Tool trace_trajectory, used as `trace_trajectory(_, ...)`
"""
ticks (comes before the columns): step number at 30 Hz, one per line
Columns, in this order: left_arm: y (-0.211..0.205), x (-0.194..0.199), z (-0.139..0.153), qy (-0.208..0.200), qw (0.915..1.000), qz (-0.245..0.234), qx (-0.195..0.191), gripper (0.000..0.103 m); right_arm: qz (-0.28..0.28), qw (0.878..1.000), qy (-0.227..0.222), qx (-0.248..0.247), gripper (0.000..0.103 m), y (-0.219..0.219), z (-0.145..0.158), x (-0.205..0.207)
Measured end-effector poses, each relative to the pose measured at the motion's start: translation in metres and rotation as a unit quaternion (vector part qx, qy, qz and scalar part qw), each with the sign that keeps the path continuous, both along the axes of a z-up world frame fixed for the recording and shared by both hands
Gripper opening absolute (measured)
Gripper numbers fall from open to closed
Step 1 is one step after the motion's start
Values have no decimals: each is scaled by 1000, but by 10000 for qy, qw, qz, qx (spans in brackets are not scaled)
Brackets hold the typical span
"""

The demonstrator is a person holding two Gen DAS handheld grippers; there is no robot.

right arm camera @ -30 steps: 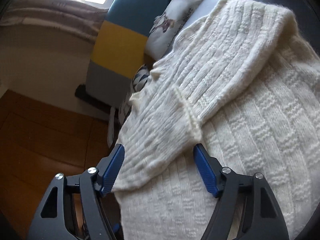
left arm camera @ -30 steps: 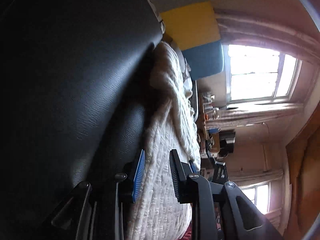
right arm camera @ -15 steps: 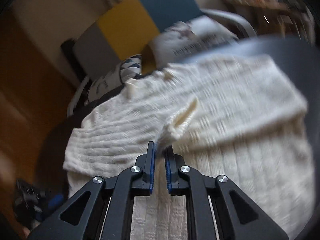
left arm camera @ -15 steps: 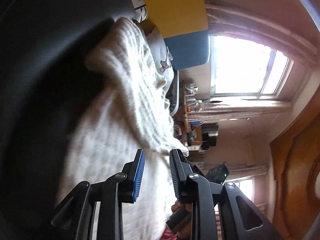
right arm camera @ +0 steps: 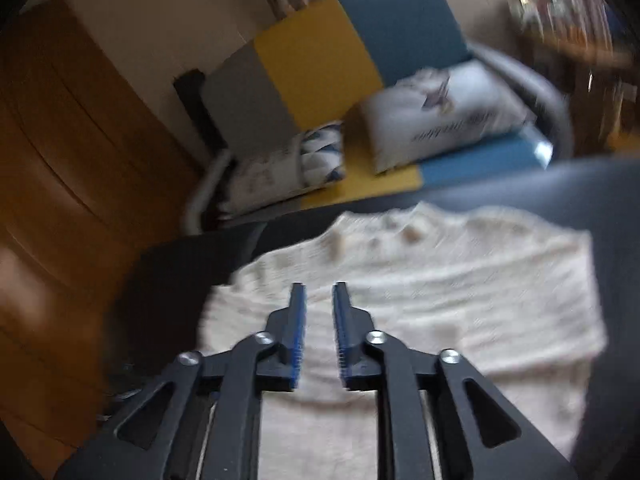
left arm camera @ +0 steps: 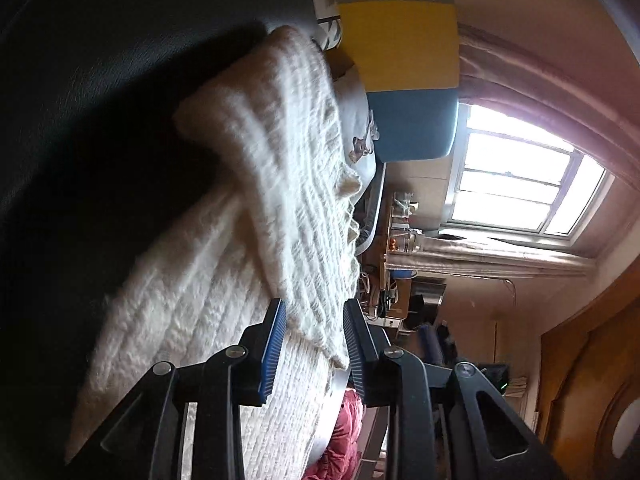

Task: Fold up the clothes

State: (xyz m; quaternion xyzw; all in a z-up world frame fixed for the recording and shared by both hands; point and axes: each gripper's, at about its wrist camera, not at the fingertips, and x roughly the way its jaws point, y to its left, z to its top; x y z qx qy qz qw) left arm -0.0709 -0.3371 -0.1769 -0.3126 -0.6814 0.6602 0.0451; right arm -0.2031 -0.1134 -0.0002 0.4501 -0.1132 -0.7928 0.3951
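Note:
A cream knitted sweater [left arm camera: 224,280] lies on a black leather surface [left arm camera: 100,80]. One sleeve [left arm camera: 288,160] is folded across its body. My left gripper [left arm camera: 314,308] is low at the sweater's edge; its jaws are opening, and the sleeve's end lies loosely between the blue pads [left arm camera: 276,344]. In the right wrist view the sweater [right arm camera: 440,300] is spread out below, blurred. My right gripper [right arm camera: 320,290] hangs above it. Its jaws stand a little apart and are opening, with nothing between them.
A chair with a grey, yellow and blue back [right arm camera: 320,60] stands just beyond the black surface [right arm camera: 580,188], with printed pillows [right arm camera: 440,108] on its seat. Brown wood panelling [right arm camera: 60,160] is to the left. A red cloth [left arm camera: 344,432] shows below the surface's edge, and a cluttered shelf [left arm camera: 396,240] stands near a window.
My right gripper shut beside the sleeve's cuff, then rose and drew back from the sweater with its jaws parting again. My left gripper slid back along the sweater, which now shows more fully.

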Motion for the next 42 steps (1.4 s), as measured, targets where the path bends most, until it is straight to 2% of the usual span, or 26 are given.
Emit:
trace_trajectory(1, 1, 0, -3, -47, 10000, -14, 35, 28, 9, 9998, -198, -92, 57, 4, -14, 5)
trace_trajectory(2, -2, 6, -5, -102, 9999, -39, 4, 28, -35, 9989, -421, -179, 66, 10, -29, 11)
trace_trajectory(7, -6, 13, -6, -143, 9997, -159, -143, 29, -572, 9901, -1120, -629, 66, 38, -99, 25)
trace_trajectory(11, -7, 13, -5, -128, 9993, -238, -272, 29, -1028, 9807, -1527, -657, 66, 44, -131, 18)
trace_trajectory(14, -6, 10, -5, -138, 9986, -331, -386, 29, -1242, 9781, -1451, -821, 66, 44, -137, 17)
trace_trajectory(17, -5, 9, -7, -159, 9983, -370, -430, 29, -1667, 9646, -1607, -1264, 68, 50, -144, 15)
trace_trajectory(21, -6, 12, -9, -134, 9983, -385, -423, 29, -1857, 9534, -1718, -1643, 71, 55, -144, 13)
trace_trajectory(22, -6, 12, -9, -131, 9983, -381, -421, 29, -1949, 9489, -1787, -1724, 64, 57, -146, 12)
trace_trajectory(23, -7, 13, -9, -128, 9983, -377, -418, 29, -2000, 9495, -1818, -1594, 37, 57, -146, 12)
trace_trajectory(24, -6, 12, -10, -130, 9983, -384, -419, 29, -2001, 9534, -1810, -1352, 20, 55, -146, 12)
trace_trajectory(25, -7, 14, -10, -129, 9982, -397, -428, 29, -2012, 9552, -1798, -1214, 8, 52, -148, 13)
trace_trajectory(26, -8, 16, -11, -128, 9981, -411, -437, 29, -2037, 9559, -1790, -1132, 8, 50, -150, 14)
trace_trajectory(30, -14, 27, -14, -113, 9979, -455, -455, 30, -1987, 9653, -1433, -902, 8, 45, -143, 18)
trace_trajectory(32, -16, 30, -13, -97, 9978, -466, -457, 30, -1883, 9720, -1167, -783, 8, 43, -129, 18)
trace_trajectory(35, -20, 33, -12, -56, 9983, -388, -432, 30, -1444, 9878, -488, -334, 8, 28, -91, 18)
trace_trajectory(38, -23, 35, -13, 31, 9996, -254, -82, 32, -1007, 9948, 148, 101, 8, 8, -52, 13)
trace_trajectory(42, -29, 34, -11, 185, 9992, -5, 360, 34, -440, 9948, 780, 478, 8, -20, -2, 11)
